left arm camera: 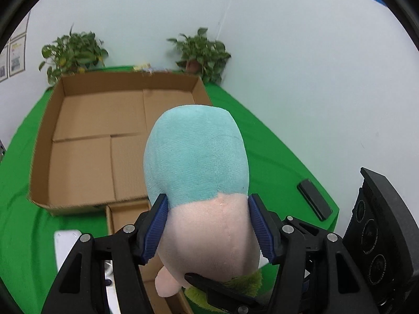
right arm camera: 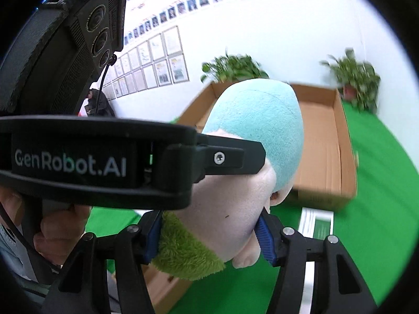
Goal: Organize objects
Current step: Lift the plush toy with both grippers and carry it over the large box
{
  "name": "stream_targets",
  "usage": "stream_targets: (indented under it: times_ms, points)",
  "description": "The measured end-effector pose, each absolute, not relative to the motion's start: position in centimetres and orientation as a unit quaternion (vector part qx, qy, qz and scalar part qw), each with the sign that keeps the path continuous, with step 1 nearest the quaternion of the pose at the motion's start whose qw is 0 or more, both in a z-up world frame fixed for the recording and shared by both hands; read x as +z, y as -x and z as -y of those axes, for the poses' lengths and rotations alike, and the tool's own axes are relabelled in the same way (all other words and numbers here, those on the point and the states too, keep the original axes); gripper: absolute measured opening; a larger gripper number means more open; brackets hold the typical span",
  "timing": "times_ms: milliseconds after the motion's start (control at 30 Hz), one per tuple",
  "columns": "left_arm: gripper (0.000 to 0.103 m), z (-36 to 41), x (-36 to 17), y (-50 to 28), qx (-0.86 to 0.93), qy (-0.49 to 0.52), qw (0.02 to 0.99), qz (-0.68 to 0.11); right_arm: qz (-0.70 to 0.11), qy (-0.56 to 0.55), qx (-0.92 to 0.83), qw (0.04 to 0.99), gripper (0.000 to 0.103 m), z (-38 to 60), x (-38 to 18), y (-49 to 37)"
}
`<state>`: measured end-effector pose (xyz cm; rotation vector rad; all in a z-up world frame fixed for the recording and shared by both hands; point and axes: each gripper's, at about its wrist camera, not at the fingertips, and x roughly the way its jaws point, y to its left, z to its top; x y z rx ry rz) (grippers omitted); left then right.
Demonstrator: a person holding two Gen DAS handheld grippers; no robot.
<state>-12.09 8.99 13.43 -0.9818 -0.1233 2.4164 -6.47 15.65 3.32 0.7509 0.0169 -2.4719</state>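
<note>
A plush toy (left arm camera: 199, 172) with a light blue top, a pale pink body and a green furry part is held up in the air. My left gripper (left arm camera: 208, 225) is shut on its pink middle, blue pads pressed on both sides. My right gripper (right arm camera: 209, 235) is shut on the same plush toy (right arm camera: 235, 209) lower down, at the pink and green part. The left gripper's body (right arm camera: 104, 162) crosses the right wrist view. A wide, low cardboard box (left arm camera: 99, 141) lies open and empty on the green cloth behind the toy; it also shows in the right wrist view (right arm camera: 324, 141).
A smaller cardboard box (left arm camera: 125, 217) lies below the toy. A black flat object (left arm camera: 314, 198) lies on the green table cloth (left arm camera: 275, 157) at the right. A white device (left arm camera: 65, 246) lies at the left. Two potted plants (left arm camera: 73, 52) (left arm camera: 201, 52) stand by the wall.
</note>
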Motion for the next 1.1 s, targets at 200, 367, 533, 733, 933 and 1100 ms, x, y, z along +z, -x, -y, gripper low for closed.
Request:
stream_targets:
  times_ms: [200, 367, 533, 733, 933, 1100]
  points:
    - [0.058, -2.3, 18.6, 12.6, 0.918, 0.309, 0.241, 0.059, -0.051, -0.230, -0.925, 0.299, 0.059, -12.3, 6.6, 9.3]
    - [0.058, 4.9, 22.9, 12.9, 0.930, 0.286, 0.220, 0.072, -0.084, -0.198, -0.921, 0.324, 0.059, -8.8, 8.6, 11.4]
    - [0.058, 10.7, 24.1, 14.3, 0.933, 0.286, 0.200, 0.092, -0.106, -0.199, -0.913, 0.341, 0.059, -6.3, 8.6, 15.1]
    - [0.058, 15.3, 23.4, 15.5, 0.933, 0.296, 0.180, 0.102, -0.111, -0.209, -0.901, 0.363, 0.059, -4.2, 8.2, 16.9]
    - [0.058, 16.7, 21.6, 18.8, 0.928, 0.314, 0.169, 0.105, -0.105, -0.223, -0.894, 0.375, 0.059, -3.2, 7.0, 18.6]
    - [0.058, 16.4, 19.0, 21.8, 0.922, 0.336, 0.167, 0.101, -0.089, -0.236, -0.891, 0.377, 0.059, -2.7, 6.1, 18.8]
